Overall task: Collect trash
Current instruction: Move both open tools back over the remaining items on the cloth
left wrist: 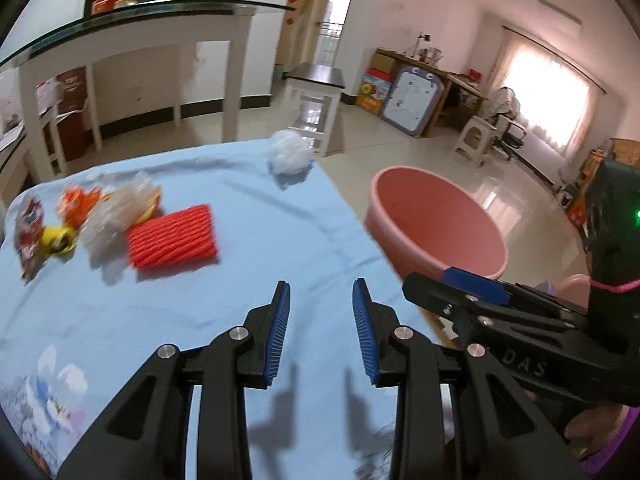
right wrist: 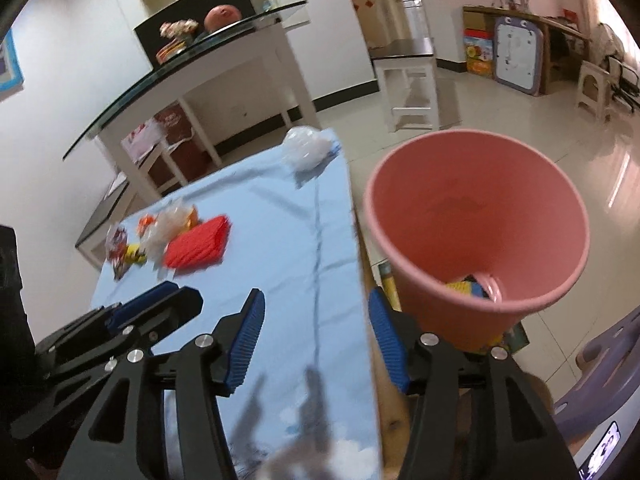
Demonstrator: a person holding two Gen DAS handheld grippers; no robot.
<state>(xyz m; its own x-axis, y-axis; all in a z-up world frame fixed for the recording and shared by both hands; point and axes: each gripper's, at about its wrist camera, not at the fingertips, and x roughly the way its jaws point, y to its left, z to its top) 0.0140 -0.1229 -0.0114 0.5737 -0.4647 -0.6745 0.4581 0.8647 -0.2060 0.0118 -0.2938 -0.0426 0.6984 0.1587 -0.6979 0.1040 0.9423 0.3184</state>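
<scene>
Left wrist view: the left tongs (left wrist: 320,330) hang open and empty over the blue table (left wrist: 224,304), wrappers (left wrist: 96,216) lying far left.

Right wrist view: the right tongs (right wrist: 316,338), open and empty, stand beside the pink bucket (right wrist: 476,216); the next grab should take 1 wrapper squarely.

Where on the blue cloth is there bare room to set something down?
Free: the wide stretch of blue cloth between the red ridged pack, the white crumpled bag at the far corner and the near edge. Crowded: the far left, where wrappers and a clear bag bunch against the red pack.
</scene>
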